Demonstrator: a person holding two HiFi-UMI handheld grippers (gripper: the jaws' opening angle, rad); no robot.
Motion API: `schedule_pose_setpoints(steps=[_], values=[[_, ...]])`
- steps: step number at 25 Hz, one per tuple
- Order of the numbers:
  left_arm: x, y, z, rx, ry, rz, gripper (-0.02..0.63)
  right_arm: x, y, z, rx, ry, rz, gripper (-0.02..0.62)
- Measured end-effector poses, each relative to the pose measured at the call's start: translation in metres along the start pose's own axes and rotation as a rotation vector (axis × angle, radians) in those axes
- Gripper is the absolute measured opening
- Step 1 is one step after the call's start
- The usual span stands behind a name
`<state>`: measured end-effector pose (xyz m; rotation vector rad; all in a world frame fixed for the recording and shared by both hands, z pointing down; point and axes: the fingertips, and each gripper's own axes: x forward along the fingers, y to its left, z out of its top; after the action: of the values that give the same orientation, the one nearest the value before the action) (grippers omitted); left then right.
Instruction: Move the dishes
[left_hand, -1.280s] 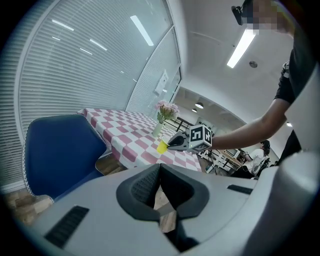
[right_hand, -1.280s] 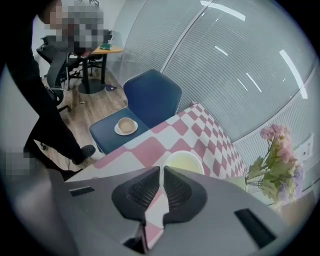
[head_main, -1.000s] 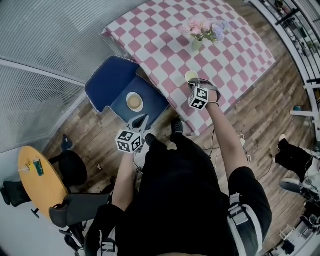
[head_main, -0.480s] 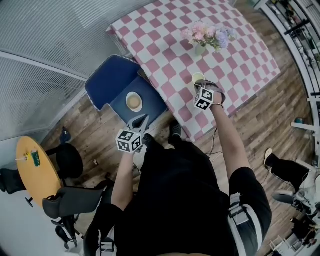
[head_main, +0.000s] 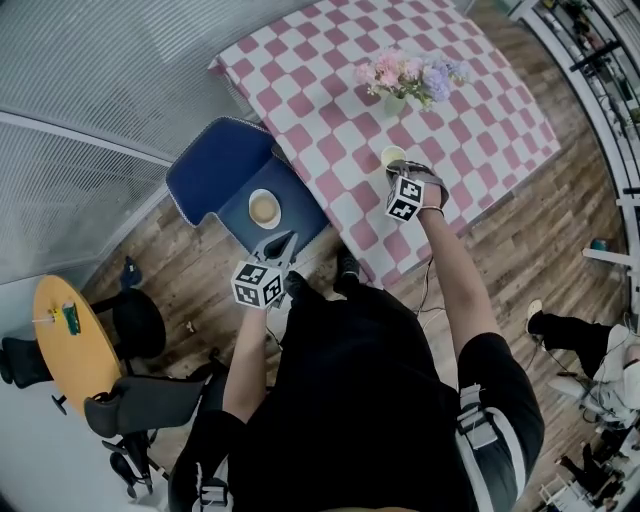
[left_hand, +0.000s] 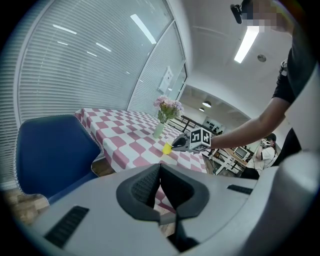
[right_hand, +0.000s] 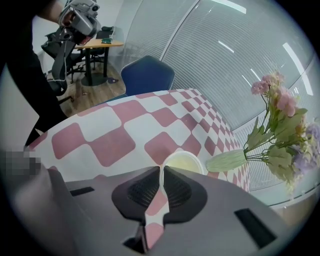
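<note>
Pinching the rim of a pale yellow cup (right_hand: 184, 161) with the right tongs (right_hand: 162, 169), set narrow and closed on the cup's near wall. Found near the front edge of the surface (head_main: 320, 90), on a pink-and-white checked cloth, just in front of a vase of flowers (head_main: 396, 92). Resting on the cloth or lifted barely clear of it; hard to tell which.

Judged as the carrying-off step for this dish. Best done by holding the pinch firm on that thin wall, raising straight up before travelling sideways, keeping the cup level in case of contents, and steering wide of the vase. Otherwise likely to swing or slip out of a one-sided rim grip.

Reaching forward with the right arm almost straight over the front edge, tongs tipped steeply down onto the cup, marker cube uppermost.

Holding the left tongs (left_hand: 160, 169) closed and empty, only gently tipped down, with the left arm bent close to the body, above the wooden floor beside a blue chair (head_main: 215, 172). Also noted: a small round dish (head_main: 264, 208) in the middle of that chair's seat, near the left tongs and well apart from the cup.
</note>
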<state>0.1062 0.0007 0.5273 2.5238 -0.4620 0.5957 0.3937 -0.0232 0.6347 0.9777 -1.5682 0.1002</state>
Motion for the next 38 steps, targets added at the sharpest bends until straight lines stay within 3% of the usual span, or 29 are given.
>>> schedule_pose_setpoints(steps=[6,12,16,27,31,34,38], values=[[0.006,-0.003,-0.003,-0.002,0.006,0.002,0.021,0.003,-0.002,-0.002,0.013,-0.015,0.007,0.048],[0.004,-0.001,-0.005,-0.011,0.003,0.008,0.021,0.003,-0.005,-0.003,0.030,-0.021,-0.007,0.160],[-0.001,0.004,-0.004,-0.013,0.000,0.005,0.021,-0.001,-0.008,-0.001,0.041,-0.018,-0.028,0.191],[-0.023,0.013,-0.001,0.009,-0.005,-0.032,0.021,-0.030,-0.021,0.023,0.074,-0.037,-0.183,0.319],[-0.050,0.027,-0.008,0.012,-0.008,-0.037,0.021,-0.038,-0.005,0.051,0.083,-0.046,-0.189,0.314],[-0.067,0.035,-0.015,0.010,-0.010,-0.037,0.021,-0.043,0.007,0.068,0.093,-0.055,-0.191,0.270],[-0.094,0.049,-0.026,0.004,-0.013,-0.027,0.021,-0.051,0.028,0.099,0.094,-0.102,-0.186,0.127]])
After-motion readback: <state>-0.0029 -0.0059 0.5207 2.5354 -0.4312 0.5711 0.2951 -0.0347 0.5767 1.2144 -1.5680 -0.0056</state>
